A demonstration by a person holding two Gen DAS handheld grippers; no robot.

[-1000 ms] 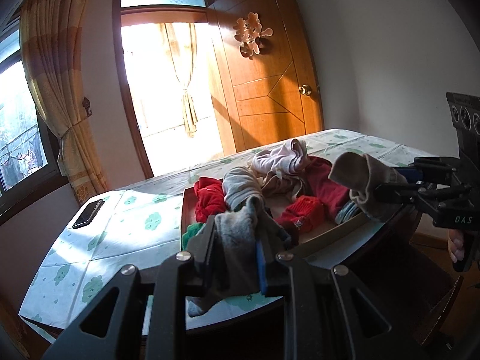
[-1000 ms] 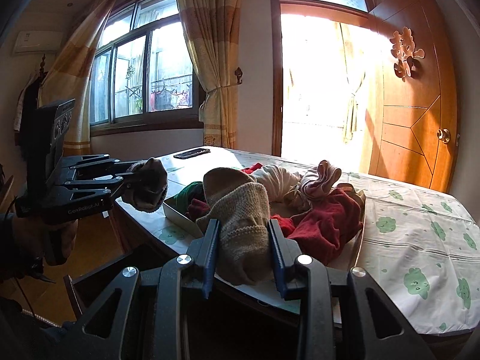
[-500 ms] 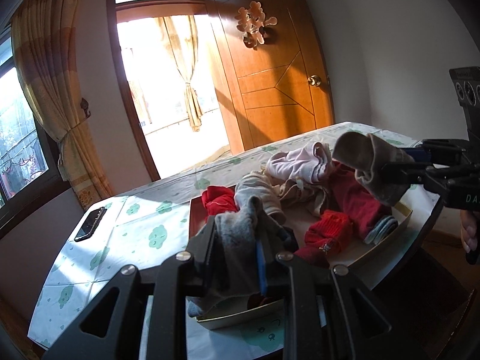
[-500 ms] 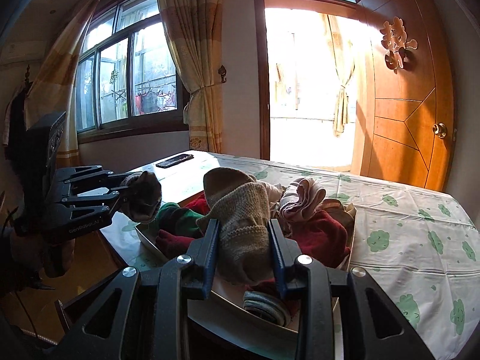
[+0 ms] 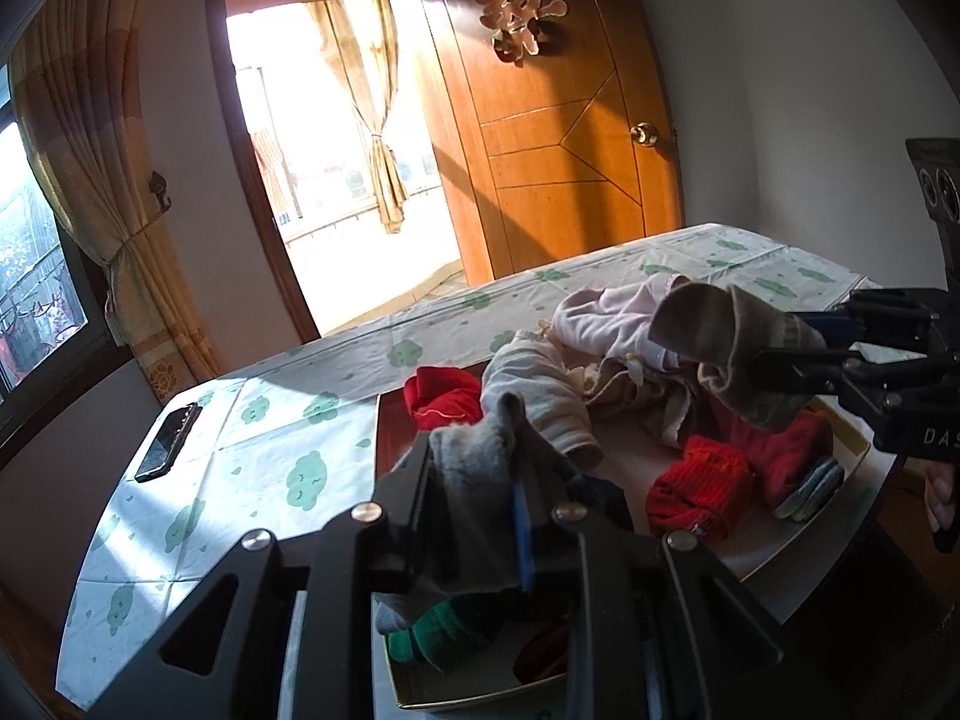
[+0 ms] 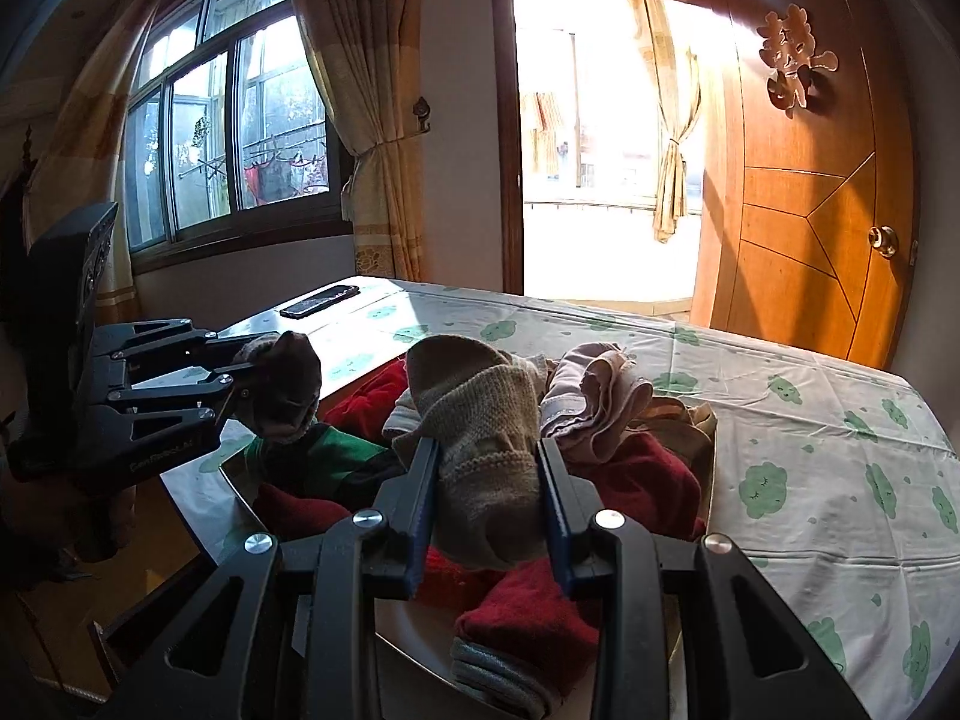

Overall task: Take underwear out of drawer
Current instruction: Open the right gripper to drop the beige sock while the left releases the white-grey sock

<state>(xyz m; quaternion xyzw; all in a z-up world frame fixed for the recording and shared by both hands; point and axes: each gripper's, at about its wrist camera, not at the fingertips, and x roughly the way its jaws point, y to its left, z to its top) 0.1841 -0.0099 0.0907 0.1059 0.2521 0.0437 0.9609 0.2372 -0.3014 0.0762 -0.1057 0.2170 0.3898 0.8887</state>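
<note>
A shallow drawer stands on the table, heaped with clothes: pale pink underwear, red pieces and a green sock. My left gripper is shut on a grey sock and holds it over the drawer's near left end. In the right wrist view that same left gripper hangs at the left with its sock. My right gripper is shut on a beige knit sock above the pile, beside the pink underwear. From the left wrist view, the right gripper comes in from the right.
The table wears a white cloth with green cloud prints. A dark phone lies near its far left corner. Behind stand a wooden door, a bright doorway and curtained windows. Part of a hand shows at the right edge.
Both grippers have travelled forward over the drawer, each still gripping its sock. The drawer and pile now sit closer and lower in both views.
</note>
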